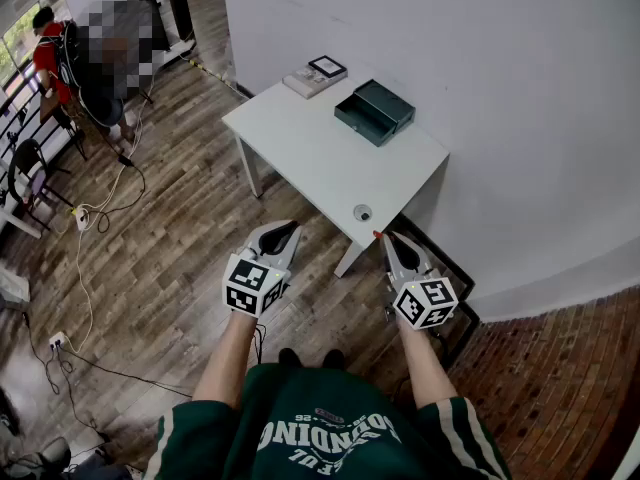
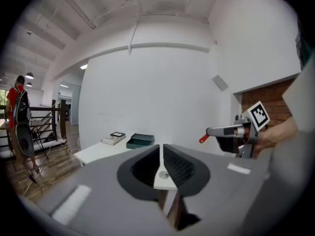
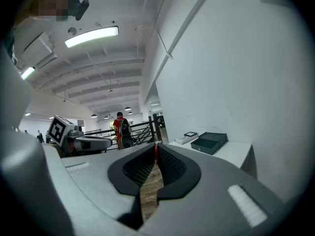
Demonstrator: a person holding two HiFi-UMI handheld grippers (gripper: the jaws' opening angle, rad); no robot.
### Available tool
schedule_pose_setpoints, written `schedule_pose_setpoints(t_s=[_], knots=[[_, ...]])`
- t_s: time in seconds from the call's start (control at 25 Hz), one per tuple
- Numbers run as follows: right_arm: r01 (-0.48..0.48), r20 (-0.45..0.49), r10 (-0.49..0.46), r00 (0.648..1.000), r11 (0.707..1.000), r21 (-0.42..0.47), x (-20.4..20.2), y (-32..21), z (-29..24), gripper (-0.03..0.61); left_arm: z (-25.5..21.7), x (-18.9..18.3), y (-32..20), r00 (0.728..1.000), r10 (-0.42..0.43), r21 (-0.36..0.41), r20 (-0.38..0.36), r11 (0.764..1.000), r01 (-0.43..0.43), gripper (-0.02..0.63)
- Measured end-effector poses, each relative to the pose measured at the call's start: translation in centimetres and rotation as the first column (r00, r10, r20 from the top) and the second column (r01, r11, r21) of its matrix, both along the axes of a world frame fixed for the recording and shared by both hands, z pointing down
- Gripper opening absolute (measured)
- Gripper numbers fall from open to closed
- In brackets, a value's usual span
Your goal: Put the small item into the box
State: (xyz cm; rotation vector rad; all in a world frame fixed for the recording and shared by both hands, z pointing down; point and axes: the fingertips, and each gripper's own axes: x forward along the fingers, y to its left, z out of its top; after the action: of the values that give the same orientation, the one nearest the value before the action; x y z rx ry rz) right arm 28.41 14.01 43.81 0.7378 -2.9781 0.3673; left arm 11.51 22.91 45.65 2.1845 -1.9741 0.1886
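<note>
Both grippers held off the desk (image 1: 310,143), over the wood floor, nothing in either. Left gripper (image 1: 291,227) jaws pressed together at the tips, only a thin wedge of gap behind them. Right gripper (image 1: 384,239) is the same, tips closed. Small item (image 1: 362,212), round and grey, sits on the desk near its front corner, just beyond the right gripper's tip. Dark open box (image 1: 375,111) is at the far side by the wall, well apart from the item.
</note>
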Motion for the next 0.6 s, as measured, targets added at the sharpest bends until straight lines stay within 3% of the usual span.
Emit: schedule_pose_setpoints(t_s=[0.36,0.6], knots=[[0.006,-0.029,-0.005,1.0,0.999,0.034,-0.3,0.8,0.6,0.017,0.4,0.9,-0.1,1.0,0.016,-0.003,-0.007,1.0,-0.016,0.074],[0.006,0.004,-0.006,1.0,1.0,0.009,-0.8,0.9,0.4,0.017,0.5,0.2,0.8,1.0,0.014,-0.003,-0.012,1.0,-0.014,0.072]])
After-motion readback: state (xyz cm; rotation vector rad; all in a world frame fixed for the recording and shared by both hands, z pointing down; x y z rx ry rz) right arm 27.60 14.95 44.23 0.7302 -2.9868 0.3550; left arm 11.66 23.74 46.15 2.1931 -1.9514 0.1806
